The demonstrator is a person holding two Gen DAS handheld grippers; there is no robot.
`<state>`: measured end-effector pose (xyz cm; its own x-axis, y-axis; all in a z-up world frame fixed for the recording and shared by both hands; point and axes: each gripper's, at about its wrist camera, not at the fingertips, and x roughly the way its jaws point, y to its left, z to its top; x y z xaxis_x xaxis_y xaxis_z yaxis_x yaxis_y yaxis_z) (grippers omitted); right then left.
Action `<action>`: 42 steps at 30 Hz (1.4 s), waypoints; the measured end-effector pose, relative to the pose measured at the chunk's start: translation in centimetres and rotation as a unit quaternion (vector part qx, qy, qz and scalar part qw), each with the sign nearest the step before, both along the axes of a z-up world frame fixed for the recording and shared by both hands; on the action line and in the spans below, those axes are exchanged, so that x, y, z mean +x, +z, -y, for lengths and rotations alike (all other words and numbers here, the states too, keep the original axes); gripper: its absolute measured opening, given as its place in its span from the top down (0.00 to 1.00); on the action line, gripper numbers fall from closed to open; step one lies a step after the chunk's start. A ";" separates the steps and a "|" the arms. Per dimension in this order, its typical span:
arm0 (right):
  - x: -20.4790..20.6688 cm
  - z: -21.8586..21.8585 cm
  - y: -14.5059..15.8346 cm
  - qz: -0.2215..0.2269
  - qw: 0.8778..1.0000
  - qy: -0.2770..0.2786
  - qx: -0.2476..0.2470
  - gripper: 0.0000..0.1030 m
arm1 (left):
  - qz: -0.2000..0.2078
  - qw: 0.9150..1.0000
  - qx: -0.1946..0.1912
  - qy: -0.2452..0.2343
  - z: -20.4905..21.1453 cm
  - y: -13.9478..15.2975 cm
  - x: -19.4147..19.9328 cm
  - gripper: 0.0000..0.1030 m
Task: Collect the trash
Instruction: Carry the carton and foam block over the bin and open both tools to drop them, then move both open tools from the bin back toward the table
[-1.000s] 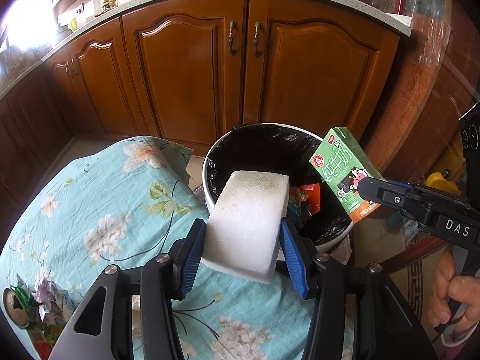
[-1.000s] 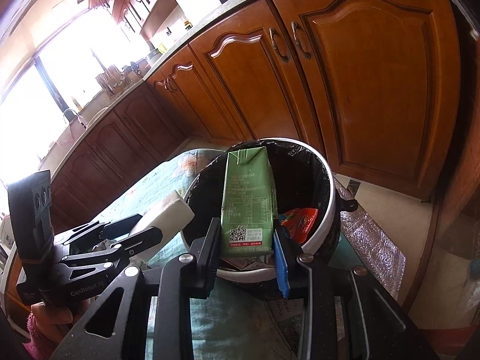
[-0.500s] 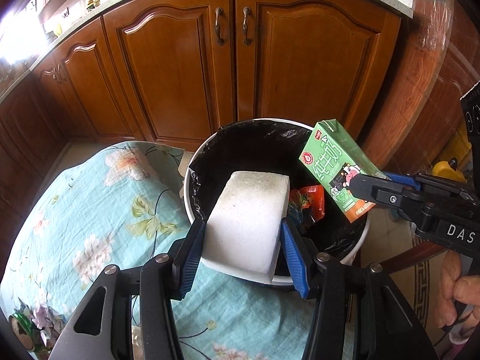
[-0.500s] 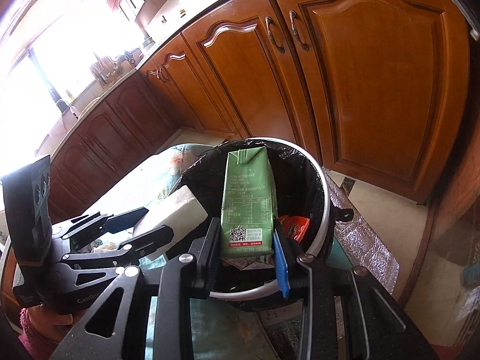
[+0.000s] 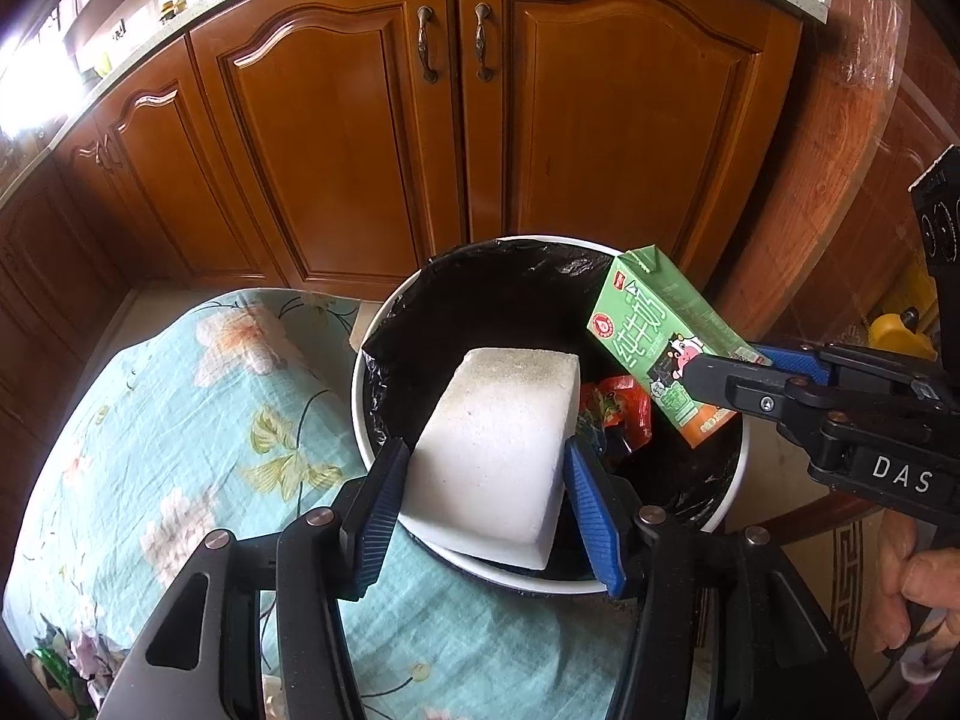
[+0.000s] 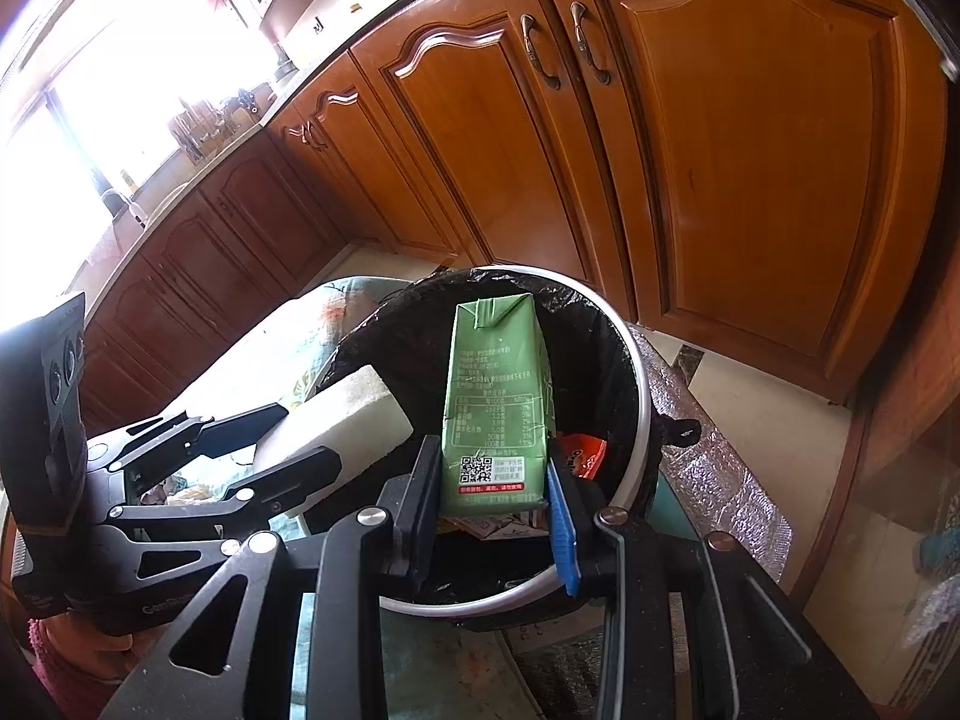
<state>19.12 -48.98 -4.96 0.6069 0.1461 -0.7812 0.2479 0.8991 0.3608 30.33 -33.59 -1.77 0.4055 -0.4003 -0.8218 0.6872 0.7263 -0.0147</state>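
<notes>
White foam block, green milk carton, black-lined bin, teal floral cloth.

Both views are taken from just behind a pair of tongs, looking steeply down and forward along the fingers, close above a black-lined bin. In the left wrist view the wooden cabinets are faced squarely and the right tongs enter from the right. In the right wrist view the left tongs enter from the left. Bin, cabinets and floral cloth are shared.
</notes>
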 end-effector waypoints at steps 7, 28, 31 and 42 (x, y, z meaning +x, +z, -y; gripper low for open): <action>-0.2 0.9 0.3 0.008 1.000 -0.017 0.010 0.62 | -0.006 1.000 -0.011 0.009 -0.3 0.1 0.4 0.34; -4.9 -6.2 0.8 0.056 0.997 -0.004 0.057 0.21 | -0.028 0.990 -0.080 0.109 -12.3 -1.4 -6.6 0.27; -5.6 -8.0 0.6 0.057 0.996 0.007 0.065 0.21 | -0.022 0.987 -0.088 0.130 -14.7 -1.2 -8.0 0.27; -5.9 -14.5 -0.6 0.046 0.994 0.059 0.081 0.20 | -0.015 0.975 -0.102 0.198 -22.7 -0.4 -12.1 0.27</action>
<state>13.20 -34.44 -5.54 0.6452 0.3401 -0.6842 0.1036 0.8482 0.5194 18.25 -10.87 -2.20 0.5380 -0.3733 -0.7558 0.3501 0.9145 -0.2025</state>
